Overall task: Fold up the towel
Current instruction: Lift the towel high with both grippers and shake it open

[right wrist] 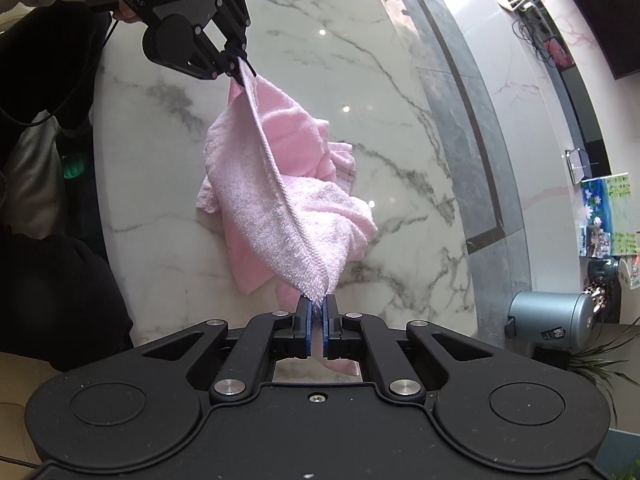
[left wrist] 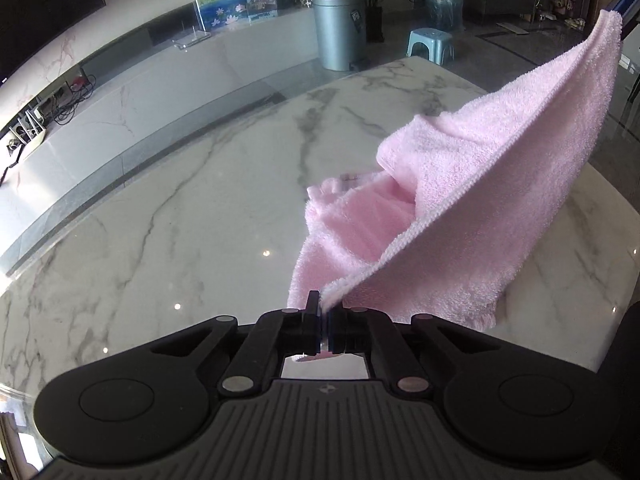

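Observation:
A pink towel (left wrist: 480, 200) hangs stretched between my two grippers above the white marble table (left wrist: 180, 208). My left gripper (left wrist: 325, 308) is shut on one corner of the towel. My right gripper (right wrist: 319, 312) is shut on the other corner of the towel (right wrist: 288, 200). The hemmed edge runs taut between them. The lower part sags in bunched folds and rests on the table (right wrist: 160, 240). In the right wrist view the left gripper (right wrist: 240, 56) shows at the top left, held by a hand. In the left wrist view the right gripper (left wrist: 620, 4) shows at the top right edge.
A grey metal bin (left wrist: 340, 28) and a blue stool (left wrist: 430, 42) stand on the floor beyond the table's far edge. A long marble ledge (left wrist: 120, 100) with cables runs along the left. The person's dark clothing (right wrist: 48, 280) is at the table's near side.

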The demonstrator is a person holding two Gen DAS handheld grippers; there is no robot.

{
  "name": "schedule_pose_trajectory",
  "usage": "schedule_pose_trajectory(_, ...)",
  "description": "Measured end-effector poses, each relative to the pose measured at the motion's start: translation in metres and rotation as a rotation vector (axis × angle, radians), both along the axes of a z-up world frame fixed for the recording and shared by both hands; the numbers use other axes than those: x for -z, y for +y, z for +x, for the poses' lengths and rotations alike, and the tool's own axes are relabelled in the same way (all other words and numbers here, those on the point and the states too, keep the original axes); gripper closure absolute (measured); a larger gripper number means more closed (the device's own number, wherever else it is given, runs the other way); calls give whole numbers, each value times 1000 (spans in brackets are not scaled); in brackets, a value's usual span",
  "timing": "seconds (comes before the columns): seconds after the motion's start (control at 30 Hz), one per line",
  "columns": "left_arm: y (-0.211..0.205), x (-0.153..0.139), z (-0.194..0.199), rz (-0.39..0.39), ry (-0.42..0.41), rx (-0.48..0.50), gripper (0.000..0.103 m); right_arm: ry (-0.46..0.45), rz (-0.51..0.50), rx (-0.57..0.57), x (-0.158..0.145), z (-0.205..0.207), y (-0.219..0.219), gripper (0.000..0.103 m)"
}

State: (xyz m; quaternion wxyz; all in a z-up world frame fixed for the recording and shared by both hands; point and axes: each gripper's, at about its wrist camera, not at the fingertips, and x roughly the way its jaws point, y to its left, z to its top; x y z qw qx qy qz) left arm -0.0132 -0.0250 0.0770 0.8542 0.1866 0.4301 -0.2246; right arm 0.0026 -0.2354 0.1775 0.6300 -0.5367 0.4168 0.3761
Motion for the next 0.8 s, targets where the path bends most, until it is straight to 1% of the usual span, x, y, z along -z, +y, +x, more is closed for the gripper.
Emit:
schedule_pose_trajectory(0.1, 6, -27, 0, 10, -40, -6, 101, -24, 5, 9, -7, -5, -1, 100)
schedule_pose_trajectory(0.27, 12, -76, -1, 49, -149, -20, 101, -84, 30, 26, -25, -10, -2, 100)
schedule_pose_trajectory(0.47, 11, -125, 3, 101, -273, -33, 101, -174, 56, 48, -47, -8, 4, 100)
schedule_pose_trajectory(0.67, 10, -164, 7, 144, -371, -50, 101, -220, 81, 50, -70, -3, 13, 100)
schedule_pose_trajectory(0.8, 10, -179, 10, 170, -404, -50, 101, -239, 86, 39, -81, 2, 20, 100)
